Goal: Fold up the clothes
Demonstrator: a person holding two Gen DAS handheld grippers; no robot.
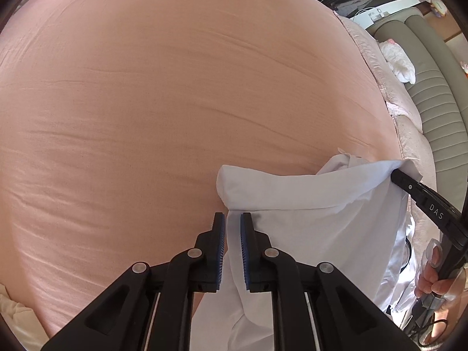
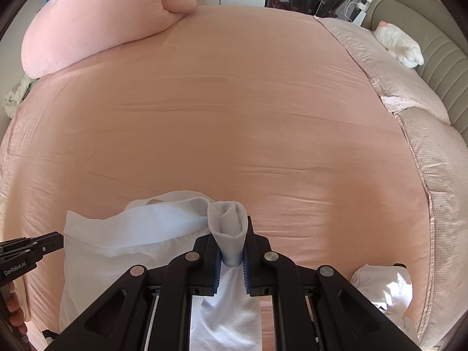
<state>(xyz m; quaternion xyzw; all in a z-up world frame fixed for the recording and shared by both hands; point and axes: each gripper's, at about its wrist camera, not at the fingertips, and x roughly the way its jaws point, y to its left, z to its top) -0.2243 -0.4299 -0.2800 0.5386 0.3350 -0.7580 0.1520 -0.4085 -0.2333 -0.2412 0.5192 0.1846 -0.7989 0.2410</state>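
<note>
A white garment (image 1: 307, 201) hangs stretched between my two grippers just above the pink bed sheet (image 1: 175, 102). In the left wrist view my left gripper (image 1: 232, 219) is shut on the garment's near edge, which passes between the blue pads. My right gripper (image 1: 393, 175) enters from the right and pinches the far corner. In the right wrist view the right gripper (image 2: 231, 228) is shut on a bunched roll of the white garment (image 2: 146, 228), which pokes up past its fingers. The left gripper (image 2: 60, 241) holds the cloth's left edge there.
A rolled pink quilt (image 2: 96, 29) lies at the bed's far left. Chequered pillows (image 2: 409, 93), a white plush toy (image 2: 397, 44) and a padded headboard (image 2: 438, 67) line the right side. Another white garment (image 2: 383, 289) lies bunched at the near right. A person's hand (image 1: 433, 280) grips the right handle.
</note>
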